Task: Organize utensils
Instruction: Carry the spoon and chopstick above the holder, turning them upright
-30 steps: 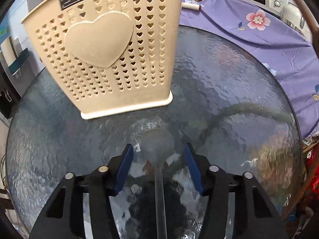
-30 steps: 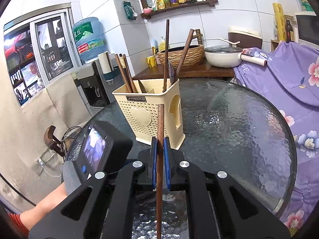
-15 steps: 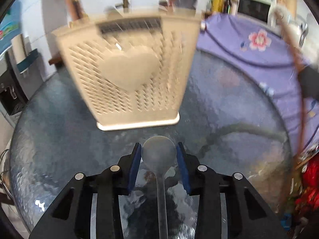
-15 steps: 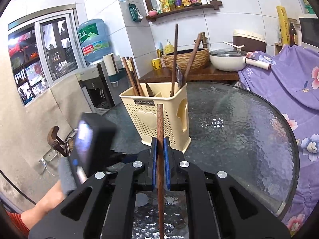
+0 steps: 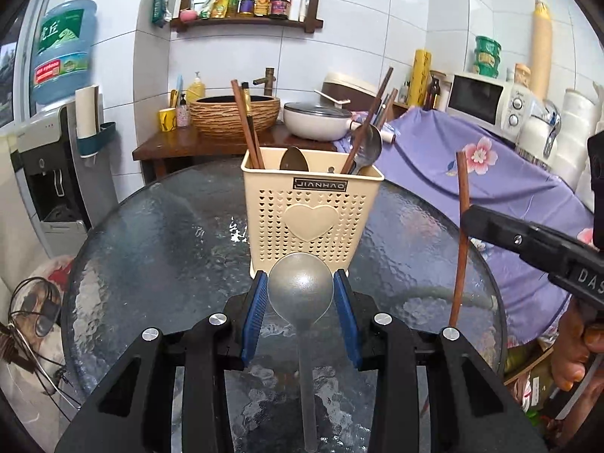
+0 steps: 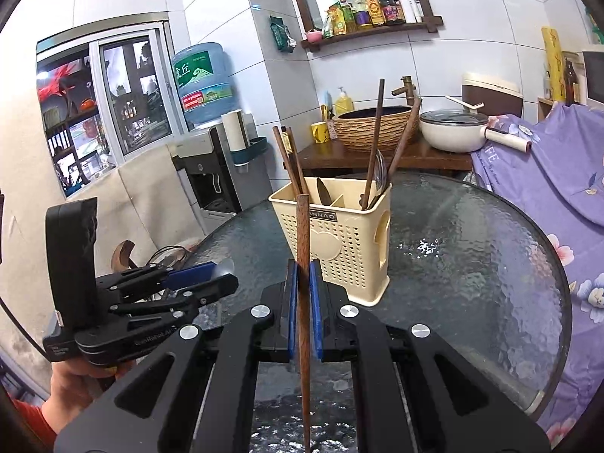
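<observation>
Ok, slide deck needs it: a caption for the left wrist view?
Left fingers grip a grey metal spoon before the cream perforated plastic utensil caddy.

Utensil holder (image 5: 312, 219) stands on round glass table (image 5: 158, 234), toward its far side. Holder is divided into compartments: chopsticks (image 5: 247, 124) lean in the left one, a spoon (image 5: 294, 159) sits in the middle one, more chopsticks and a ladle (image 5: 368, 147) lean in the right one.

Left gripper (image 5: 301, 302) sits before the holder, above the table, with a spoon bowl (image 5: 301, 285) between its pads. Right gripper (image 6: 303, 302) is to its right, with a single chopstick (image 6: 303, 302) upright between its pads.

Behind the table: wooden counter (image 5: 166, 147) bearing a woven basin (image 5: 234, 115) and a lidded pot (image 5: 319, 119). Water dispenser (image 5: 41, 173) stands left of the table; draped cloth (image 5: 490, 181) lies to the right.
</observation>
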